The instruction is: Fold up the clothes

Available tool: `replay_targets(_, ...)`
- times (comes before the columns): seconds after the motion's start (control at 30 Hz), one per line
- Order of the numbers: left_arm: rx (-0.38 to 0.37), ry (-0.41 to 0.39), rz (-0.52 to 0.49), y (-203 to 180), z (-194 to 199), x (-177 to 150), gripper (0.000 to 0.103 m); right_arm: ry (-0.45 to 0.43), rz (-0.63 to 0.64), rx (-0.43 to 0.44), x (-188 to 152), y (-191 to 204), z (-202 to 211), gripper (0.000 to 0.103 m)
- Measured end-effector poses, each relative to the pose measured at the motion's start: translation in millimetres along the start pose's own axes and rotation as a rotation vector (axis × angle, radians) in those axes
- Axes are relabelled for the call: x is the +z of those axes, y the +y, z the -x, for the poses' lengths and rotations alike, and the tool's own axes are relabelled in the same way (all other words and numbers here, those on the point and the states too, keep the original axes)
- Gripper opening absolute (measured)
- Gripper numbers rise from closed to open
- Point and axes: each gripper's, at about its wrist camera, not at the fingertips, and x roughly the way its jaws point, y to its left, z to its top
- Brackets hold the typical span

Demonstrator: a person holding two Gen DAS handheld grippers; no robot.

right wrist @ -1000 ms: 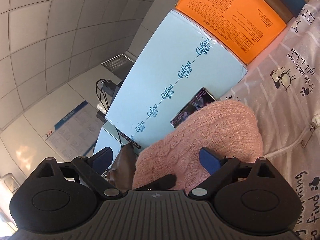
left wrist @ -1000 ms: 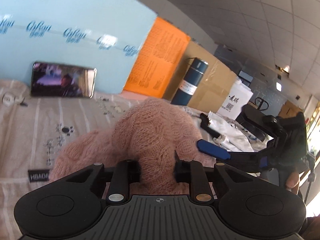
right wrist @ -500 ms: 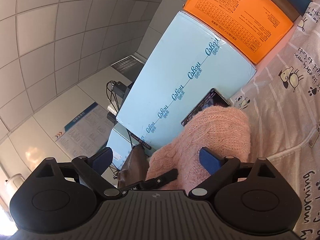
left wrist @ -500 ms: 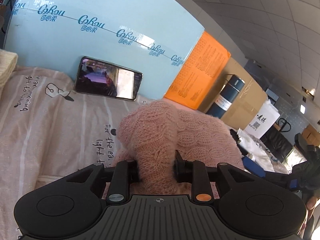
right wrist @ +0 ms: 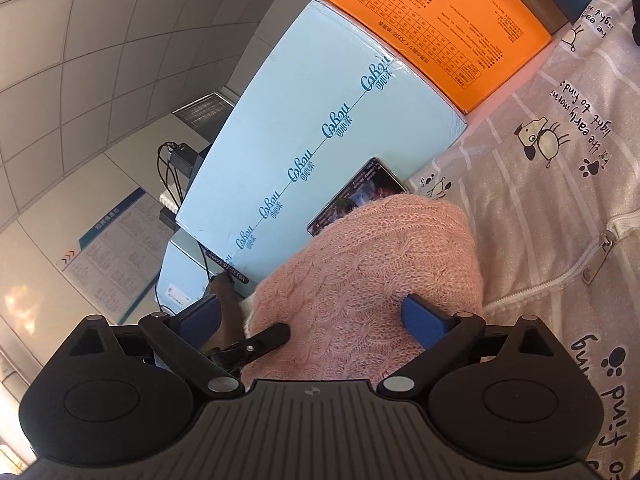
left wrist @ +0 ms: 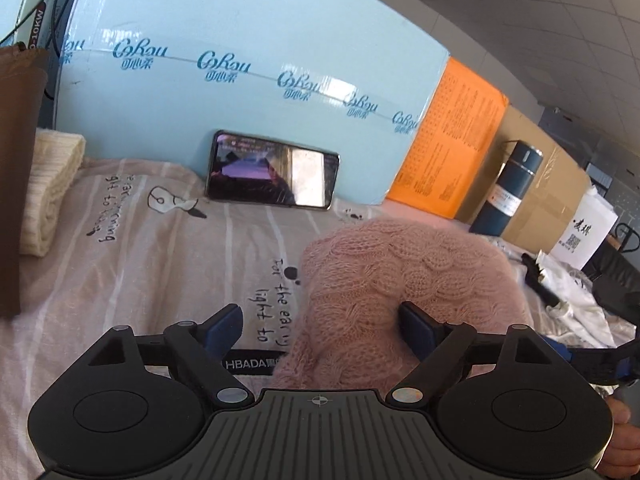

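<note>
Striped, cartoon-printed bedding (left wrist: 168,264) carries the fuzzy pink cable-knit sweater (left wrist: 400,280), bunched in a rounded heap. Both my left gripper (left wrist: 320,326) and right gripper (right wrist: 308,316) stand apart around it; flattening and squaring seem left.

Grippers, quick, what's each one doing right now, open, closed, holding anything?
Left gripper: open, fingers spread around the pink sweater, not clamping it.
Right gripper: open, the sweater between its fingers, not pinched.
</note>
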Motion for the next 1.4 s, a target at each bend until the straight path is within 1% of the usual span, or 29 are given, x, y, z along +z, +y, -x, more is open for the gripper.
replay_targets(0.13,-0.054,0.009,0.093,11,-2,-3,0.087,-0.03,0.011,-0.01,-1,2,4,0.098)
replay_targets(0.2,-0.086,0.01,0.151,15,2,-2,0.088,-0.079,0.029,-0.026,-1,5,9,0.098)
replay_targets(0.3,-0.123,0.025,0.194,15,6,-4,0.092,-0.153,0.055,-0.107,-1,8,15,0.099)
replay_targets(0.4,-0.149,0.053,0.213,16,5,-7,0.096,-0.159,0.043,-0.176,1,3,13,0.099)
replay_targets(0.53,-0.176,0.046,0.304,27,4,-9,0.097,-0.108,0.029,-0.219,1,-2,5,0.1)
replay_targets(0.6,-0.194,0.04,0.346,32,3,-10,0.098,-0.066,0.023,-0.237,1,-4,-1,0.101)
replay_targets(0.67,-0.242,0.043,0.375,32,0,-13,0.099,-0.026,0.019,-0.254,0,-7,-7,0.101)
replay_targets(0.7,-0.269,0.048,0.38,30,-2,-14,0.099,-0.024,0.024,-0.255,-1,-6,-8,0.101)
replay_targets(0.8,-0.328,0.062,0.342,17,-8,-18,0.099,-0.015,0.041,-0.256,-4,-4,-10,0.101)
replay_targets(0.87,-0.331,0.052,0.309,11,-10,-20,0.099,-0.01,0.052,-0.257,-5,-3,-12,0.101)
replay_targets(0.9,-0.327,0.045,0.292,8,-10,-22,0.097,-0.007,0.057,-0.257,-6,-2,-13,0.1)
replay_targets(0.93,-0.312,0.04,0.277,6,-11,-22,0.087,-0.005,0.062,-0.258,-7,-2,-14,0.096)
replay_targets(0.97,-0.283,0.039,0.264,6,-11,-22,0.066,-0.002,0.068,-0.258,-8,-1,-15,0.09)
replay_targets(1.0,-0.265,0.039,0.261,7,-11,-22,0.059,0.001,0.073,-0.258,-9,0,-16,0.085)
replay_targets(1.03,-0.261,0.036,0.273,10,-10,-22,0.05,0.004,0.079,-0.259,-10,0,-17,0.075)
replay_targets(1.07,-0.261,0.029,0.284,12,-8,-21,0.046,0.006,0.084,-0.259,-11,1,-18,0.066)
replay_targets(1.1,-0.262,0.016,0.282,12,-4,-20,0.045,0.009,0.089,-0.26,-11,2,-19,0.063)
replay_targets(1.17,-0.254,-0.026,0.248,9,9,-17,0.044,0.004,0.11,-0.248,-13,9,-21,0.055)
replay_targets(1.23,-0.242,-0.077,0.213,6,26,-13,0.045,-0.01,0.138,-0.227,-15,21,-24,0.05)
replay_targets(1.33,-0.216,-0.183,0.193,13,60,-8,0.045,-0.024,0.172,-0.188,-16,43,-32,0.05)
replay_targets(1.4,-0.185,-0.256,0.196,24,84,-8,0.045,-0.024,0.191,-0.135,-17,65,-46,0.05)
